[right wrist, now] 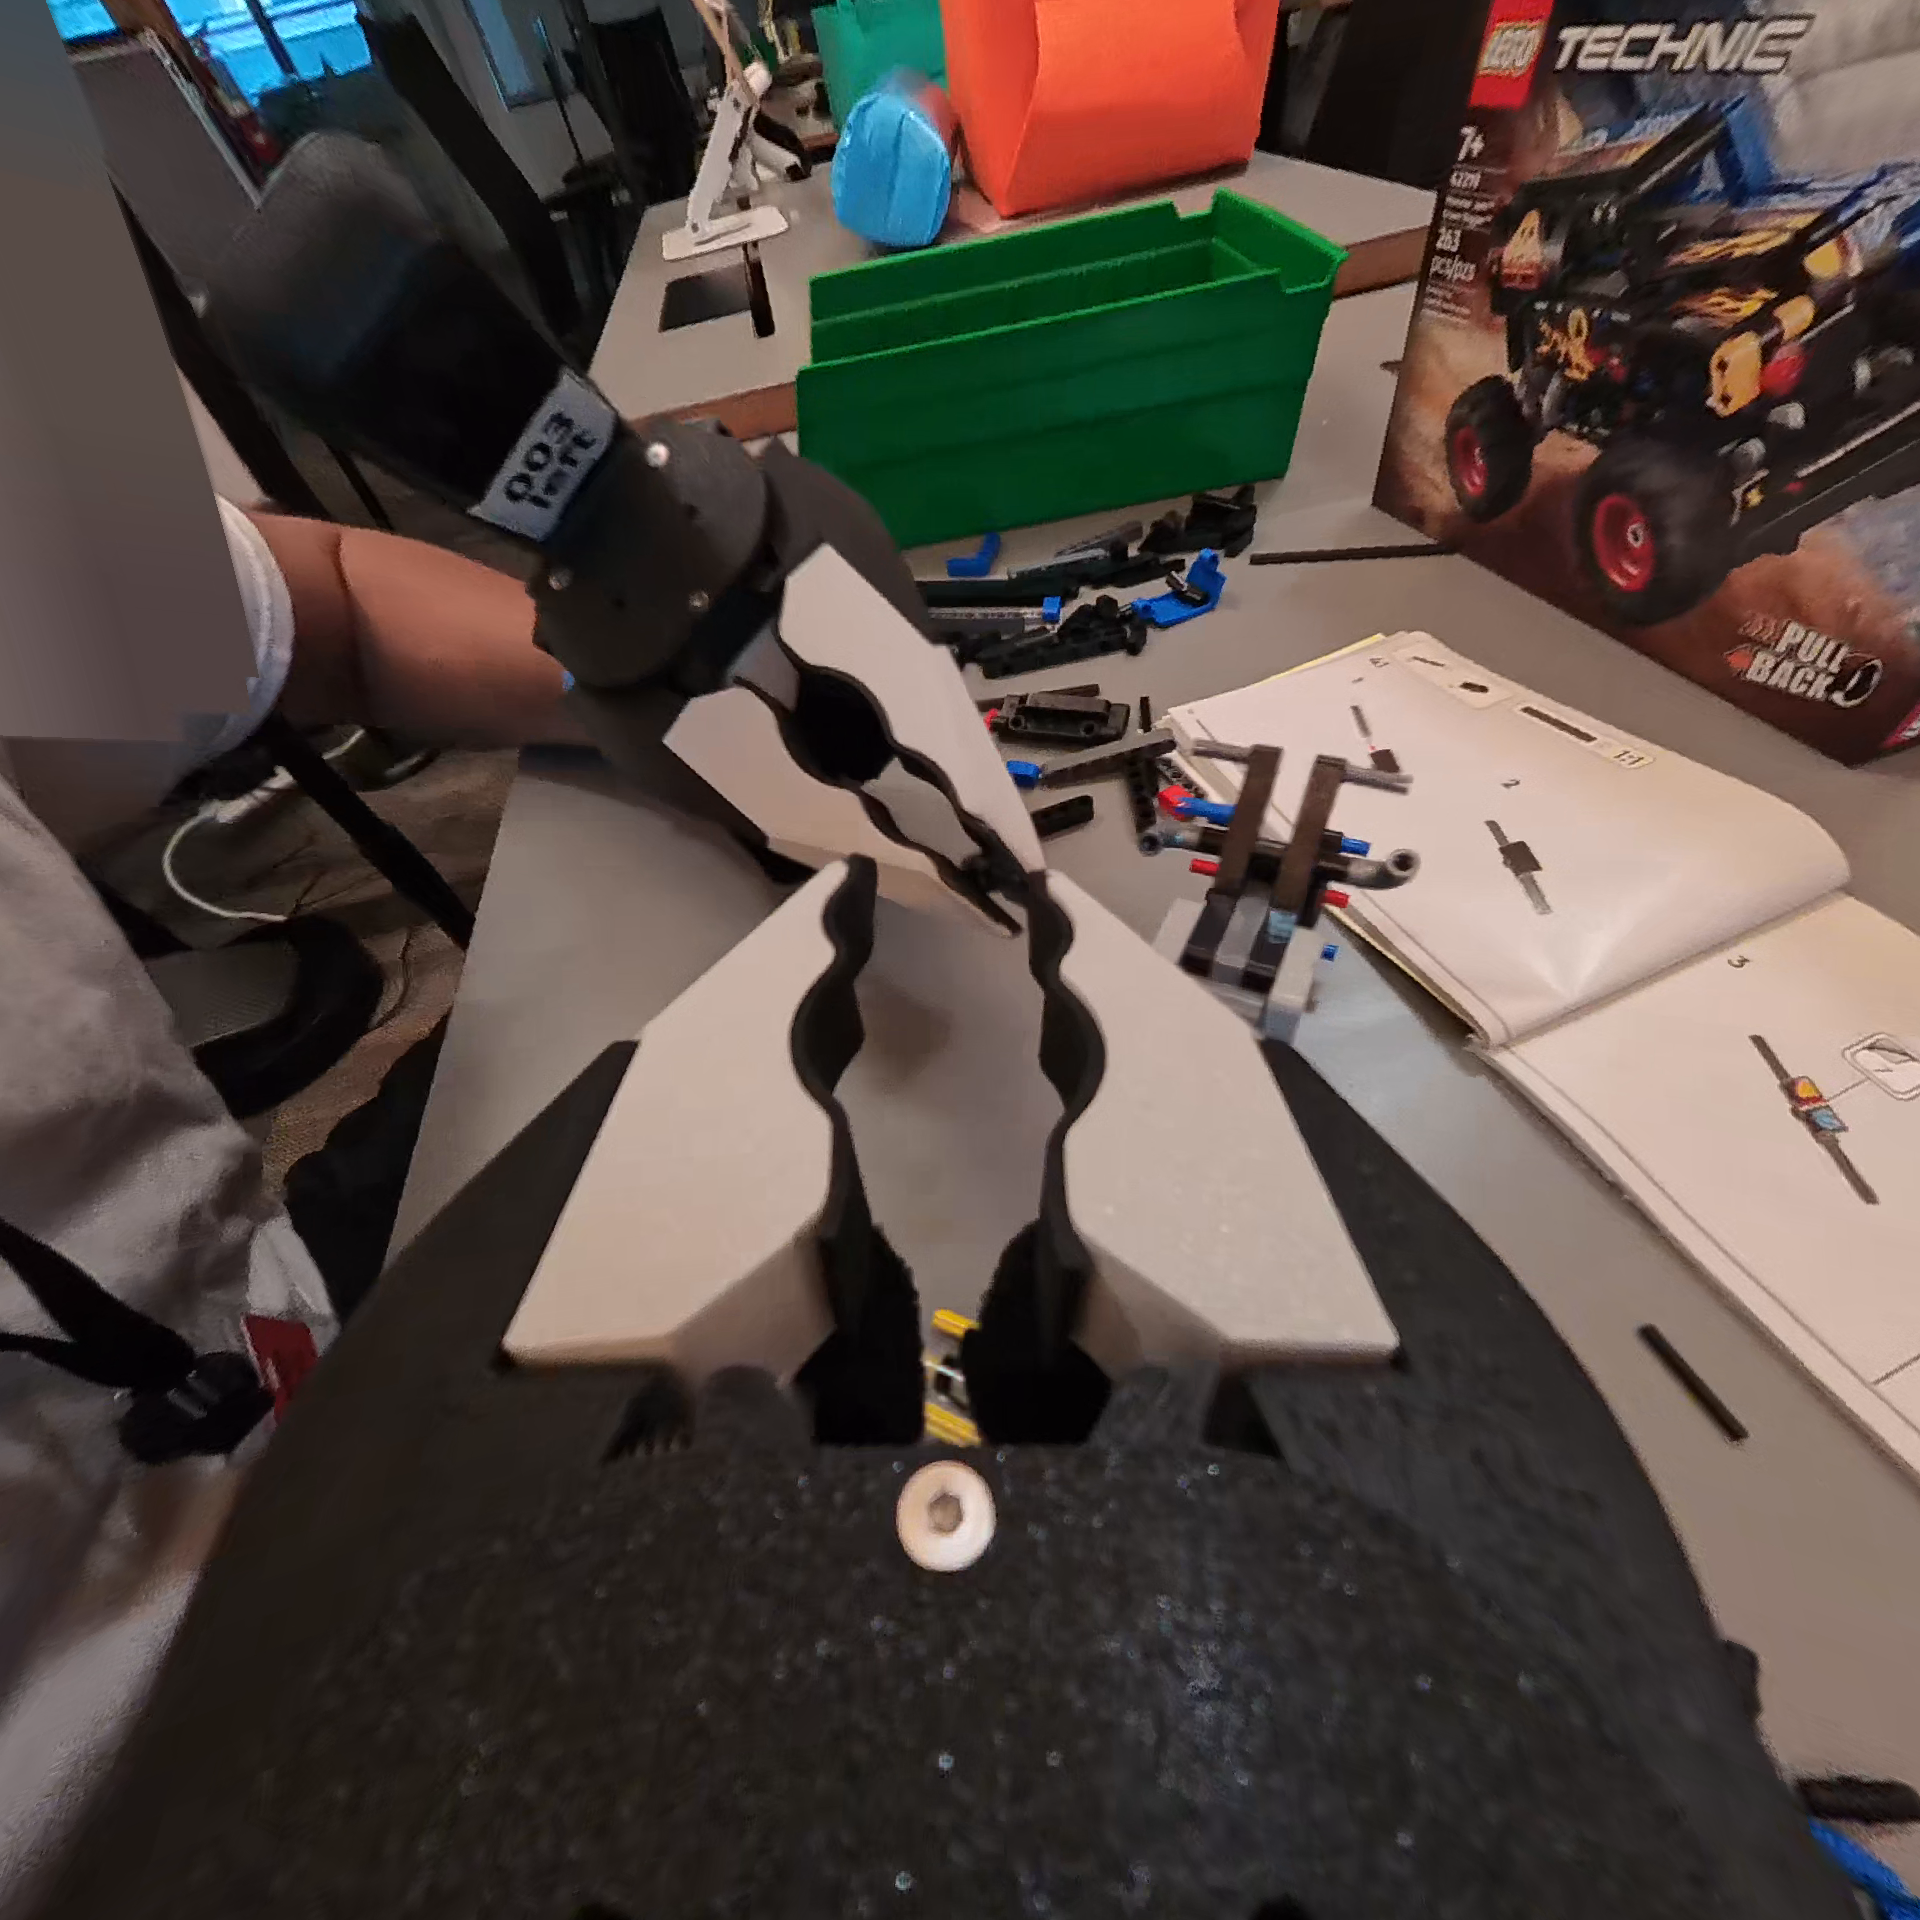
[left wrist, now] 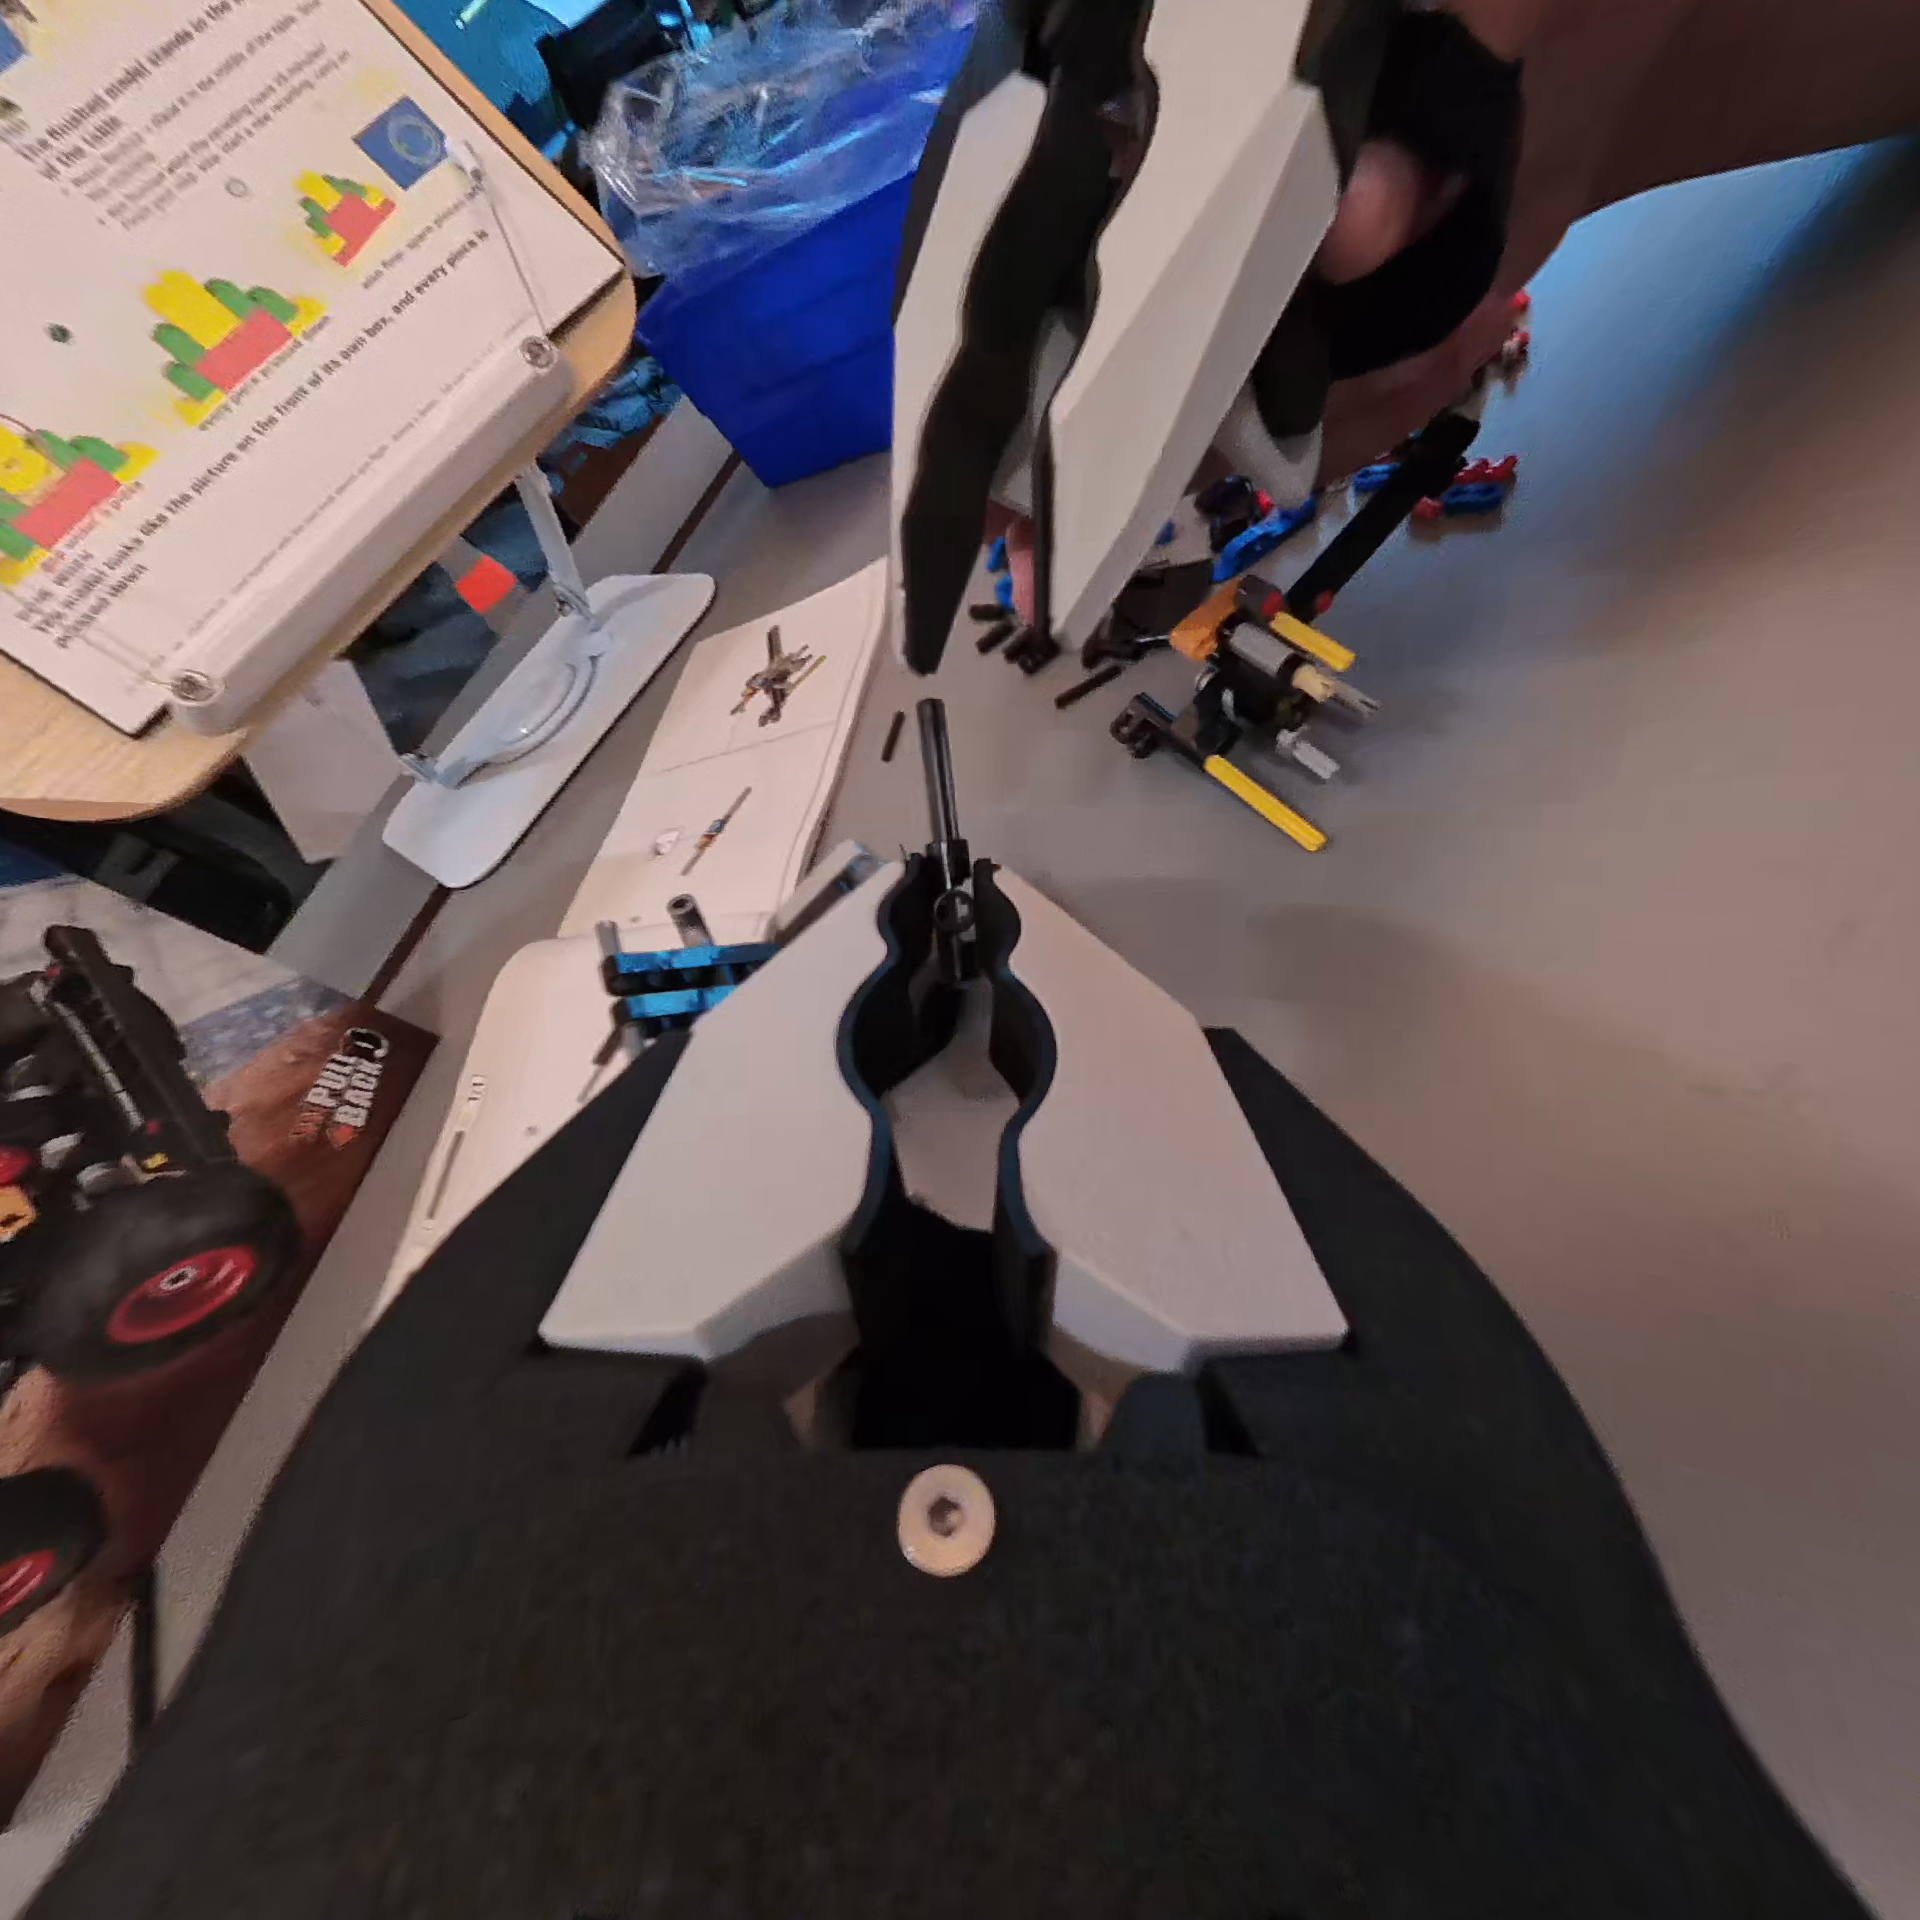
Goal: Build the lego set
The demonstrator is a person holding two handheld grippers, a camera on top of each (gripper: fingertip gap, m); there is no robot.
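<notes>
My left gripper [left wrist: 951, 883] is shut on a black axle with a small black connector [left wrist: 940, 810]; the axle sticks out forward above the grey table. My right gripper [right wrist: 951, 883] is open and empty. In the left wrist view it [left wrist: 987, 644] points down from above, its fingertips just beyond the axle's end and not touching it. In the right wrist view the left gripper [right wrist: 992, 878] comes in from the left, holding the black piece [right wrist: 987, 883] close to my right finger's tip. A partly built black and grey assembly [right wrist: 1278, 862] stands on the open instruction booklet [right wrist: 1558, 883].
Another sub-assembly with yellow axles [left wrist: 1247, 675] and loose black, blue and red pieces [right wrist: 1091, 613] lie on the table. A green bin [right wrist: 1060, 395] stands behind and the set's box [right wrist: 1683, 364] at the right. A blue bin [left wrist: 779, 312] and a sheet on a stand [left wrist: 260, 312] are at the left. About 4 centimeters separates my left fingertips from my right.
</notes>
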